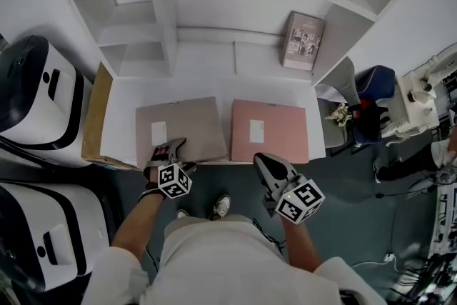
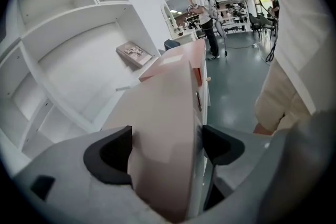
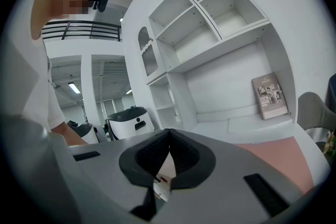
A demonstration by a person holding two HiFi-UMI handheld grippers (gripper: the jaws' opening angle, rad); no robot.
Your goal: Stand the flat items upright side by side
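The taupe folder (image 1: 189, 121) lies flat on the white worktop (image 1: 118, 121), a plain matte grey-brown rectangle with square corners. The left gripper (image 1: 171, 148) has its jaws set wide apart astride the near edge. In the left gripper view the broad top face fills the space from one pad to the other and reaches deep in toward the gripper body. Its narrow edge runs right along the other pad. On that narrow edge, beyond the jaws, sits a small oval fitting (image 2: 198, 99).

A small white label (image 1: 158, 133) is stuck on the top face, just ahead of the left jaws. Its print is too small to read.

The pink folder (image 1: 278, 143) lies flat just beside the taupe one, of like shape and size, with a narrow strip of worktop showing between them. It carries its own white label (image 1: 256, 130), equally unreadable. Its near edge lies just ahead of the right gripper (image 1: 260, 158). The jaws of that gripper are closed pad to pad with nothing between them. In the right gripper view the pink face spreads out beyond and to the right of them.

Well beyond both pairs of jaws, a book (image 1: 305, 41) leans upright in a shelf compartment. Its brownish cover shows small photographs and a title line that cannot be read.

Each gripper bears a marker cube (image 1: 174, 181) printed with black-and-white square patterns.
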